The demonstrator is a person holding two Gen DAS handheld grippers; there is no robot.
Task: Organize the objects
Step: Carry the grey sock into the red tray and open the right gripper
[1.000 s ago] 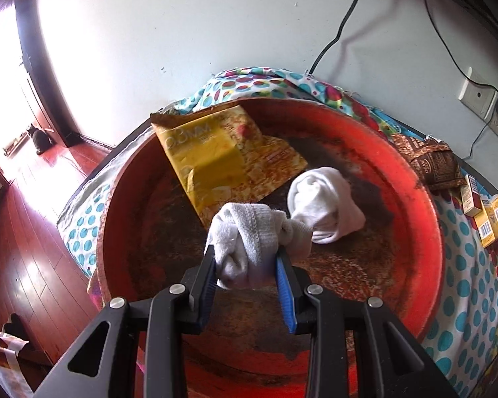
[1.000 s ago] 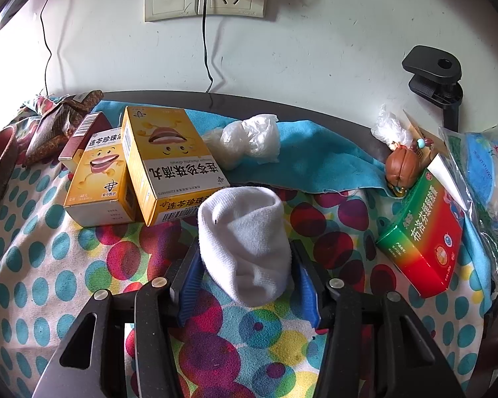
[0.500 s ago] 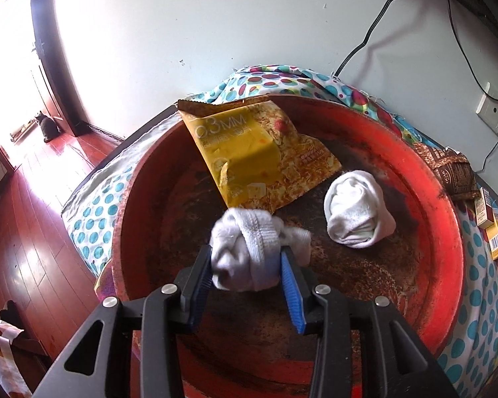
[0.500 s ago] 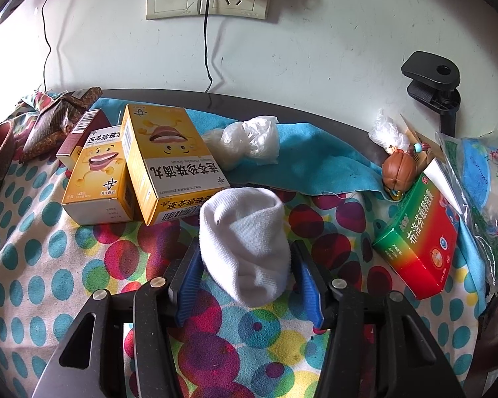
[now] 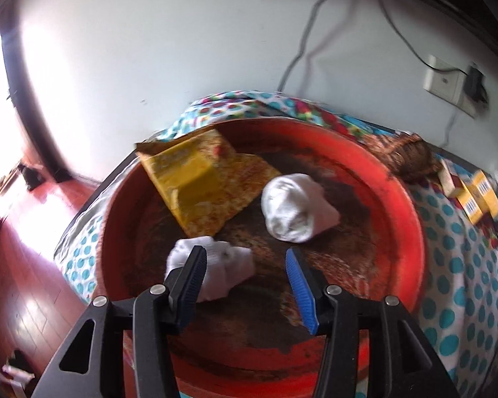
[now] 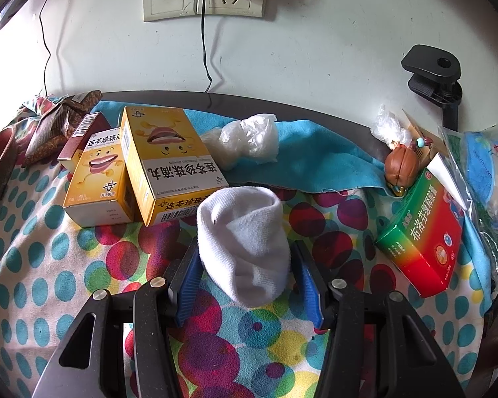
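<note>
- The left gripper (image 5: 245, 277) hangs over the red basin (image 5: 411, 232) with its jaws standing wide apart; they have just been opening, and neither pad presses on anything.
- A bundled white sock (image 5: 220, 273) lies on the basin floor just behind the left-hand finger, partly hidden by it; whether it touches that finger cannot be told, and it is clear of the blue pad on the other side.
- A second rolled white sock (image 5: 295, 207) lies further in on the basin floor, apart from the first one.
- A yellow snack packet (image 5: 202, 185) leans against the far-left wall of the basin, its lower edge close to the second sock.
- The basin stands on a polka-dot cloth (image 5: 448, 265); yellow boxes lie on the cloth to the basin's right.
- The right gripper (image 6: 245, 278) is clamped on a rolled white sock (image 6: 245, 242), both blue pads pressed into its sides, held above the spotted cloth (image 6: 49, 265).
- Beyond that held sock, to its left, two yellow medicine boxes (image 6: 169, 162) lie side by side on the cloth.
- To the sock's right lies a red-and-green medicine box (image 6: 425, 232), well apart from it.
- Behind the sock a blue towel (image 6: 315, 162) runs along the wall, with a crumpled clear plastic bag (image 6: 249, 139) on it.
</note>
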